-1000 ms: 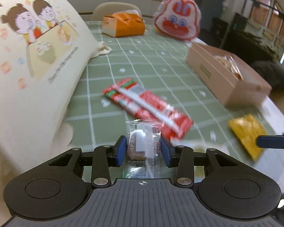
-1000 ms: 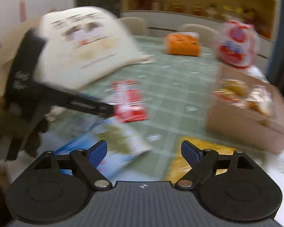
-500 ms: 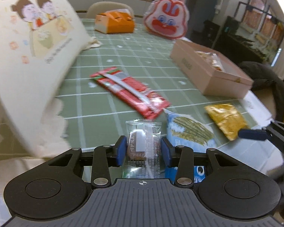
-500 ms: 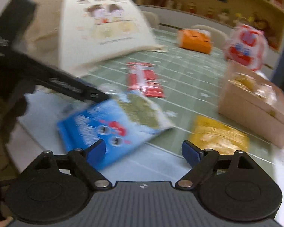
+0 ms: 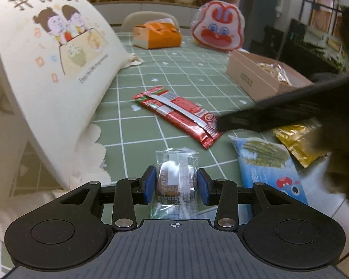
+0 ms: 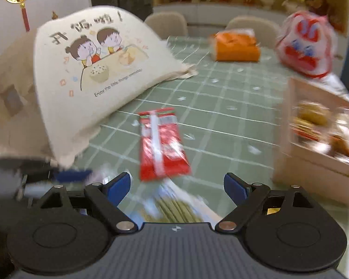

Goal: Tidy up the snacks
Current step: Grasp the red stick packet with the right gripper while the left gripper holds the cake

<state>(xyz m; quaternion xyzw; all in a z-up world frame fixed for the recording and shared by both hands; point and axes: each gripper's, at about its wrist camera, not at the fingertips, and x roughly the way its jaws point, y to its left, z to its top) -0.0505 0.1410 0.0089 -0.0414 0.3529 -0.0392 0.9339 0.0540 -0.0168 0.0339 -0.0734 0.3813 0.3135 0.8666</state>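
My left gripper [image 5: 176, 183] is shut on a small brown cake in a clear wrapper [image 5: 176, 176], held just above the green checked tablecloth [image 5: 186, 74]. My right gripper [image 6: 176, 186] stands open and holds nothing. It hovers over a blue snack bag [image 6: 174, 207], with a red snack packet [image 6: 160, 148] lying just ahead. In the left wrist view a dark finger of the right gripper [image 5: 256, 116] reaches over the near end of the red packet [image 5: 176, 114]. The blue bag [image 5: 267, 169] and a yellow packet [image 5: 297, 139] lie to the right.
A cardboard box [image 5: 251, 79] with wrapped snacks stands at the right. A cream canvas bag [image 5: 53, 69] with a cartoon print rises on the left. An orange box [image 5: 158, 37] and a rabbit-faced bag [image 5: 218, 32] sit at the far edge.
The right gripper has swept forward over the blue bag towards the red packet, and its finger now crosses the left wrist view. The left gripper still holds the wrapped cake.
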